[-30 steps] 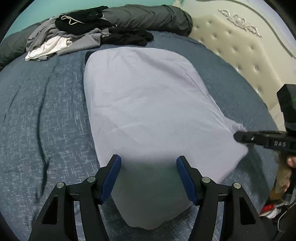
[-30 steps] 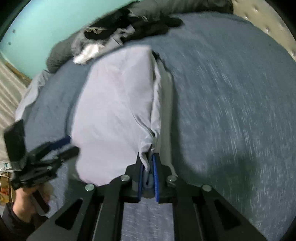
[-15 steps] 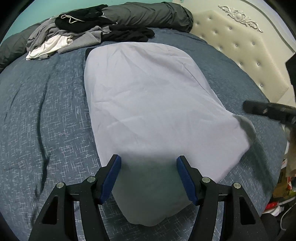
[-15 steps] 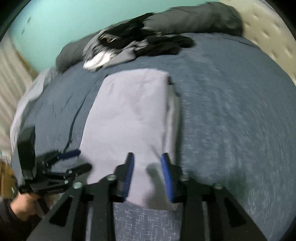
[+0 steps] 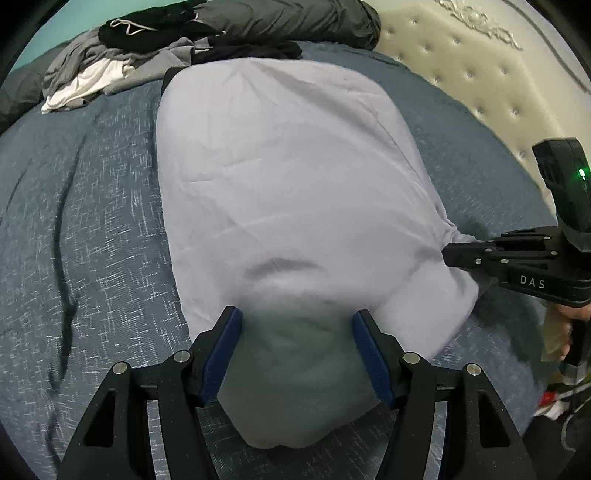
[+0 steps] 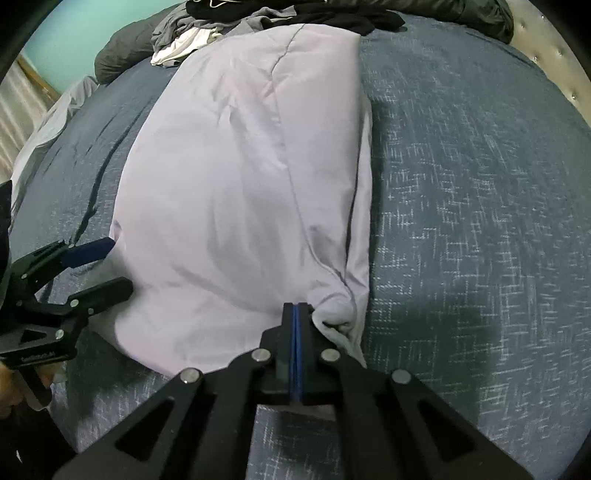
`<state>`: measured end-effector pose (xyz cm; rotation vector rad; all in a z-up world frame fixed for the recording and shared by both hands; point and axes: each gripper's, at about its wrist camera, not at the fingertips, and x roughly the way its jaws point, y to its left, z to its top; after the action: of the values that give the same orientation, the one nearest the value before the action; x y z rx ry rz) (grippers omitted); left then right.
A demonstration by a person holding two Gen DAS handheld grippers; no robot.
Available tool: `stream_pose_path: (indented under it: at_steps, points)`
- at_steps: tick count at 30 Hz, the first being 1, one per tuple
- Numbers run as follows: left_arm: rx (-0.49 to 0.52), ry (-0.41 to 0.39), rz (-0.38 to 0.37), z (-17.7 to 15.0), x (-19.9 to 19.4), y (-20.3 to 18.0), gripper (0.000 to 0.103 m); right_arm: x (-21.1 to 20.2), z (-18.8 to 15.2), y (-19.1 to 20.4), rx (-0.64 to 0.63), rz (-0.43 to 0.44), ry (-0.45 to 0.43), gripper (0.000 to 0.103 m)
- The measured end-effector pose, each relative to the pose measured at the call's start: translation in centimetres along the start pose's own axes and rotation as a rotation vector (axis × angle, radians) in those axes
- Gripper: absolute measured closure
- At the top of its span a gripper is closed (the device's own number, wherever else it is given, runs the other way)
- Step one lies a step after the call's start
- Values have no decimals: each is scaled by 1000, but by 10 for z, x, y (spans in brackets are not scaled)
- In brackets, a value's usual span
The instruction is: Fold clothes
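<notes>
Two grippers are seen at the near end of a pale lilac garment (image 5: pixel 295 177), which is spread lengthwise on the blue bedcover (image 5: pixel 92 221) of a bed. The garment has been folded into a long, narrow shape, and a doubled edge with a seam line is shown along its right side in the right wrist view (image 6: pixel 258 177). The left gripper (image 5: pixel 297 356) is held above the garment's near end with its jaws spread wide apart and nothing between them; a shadow is cast on the cloth below. In the right wrist view the same gripper (image 6: pixel 99 266) is found just beside the garment's near left corner, its blue pad (image 6: pixel 88 251) close to the cloth (whether it touches cannot be told). The right gripper (image 6: pixel 296 325) is closed on the garment's near right corner, where the cloth is bunched into small gathers against the jaws. From the left wrist view, the right gripper (image 5: pixel 458 254) is seen at that same corner, with a green light lit on its body and part of a hand (image 5: pixel 569 332) around its handle. Beyond the garment's far end, a pile of clothes (image 5: pixel 122 55) in grey, black and white is heaped against a dark rolled duvet (image 5: pixel 295 18). To the garment's right, a cream tufted headboard (image 5: pixel 480 81) is visible.
</notes>
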<state>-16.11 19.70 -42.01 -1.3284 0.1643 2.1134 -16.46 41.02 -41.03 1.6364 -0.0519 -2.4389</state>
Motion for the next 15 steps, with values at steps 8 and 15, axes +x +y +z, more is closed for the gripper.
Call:
stream_pose_path:
  at_steps: [8, 15]
  points:
    - [-31, 9, -15, -18, -23, 27, 36, -26, -2, -5, -16, 19, -48, 103]
    - [-63, 25, -21, -29, -9, 30, 35, -17, -3, -7, -1, 17, -34, 103]
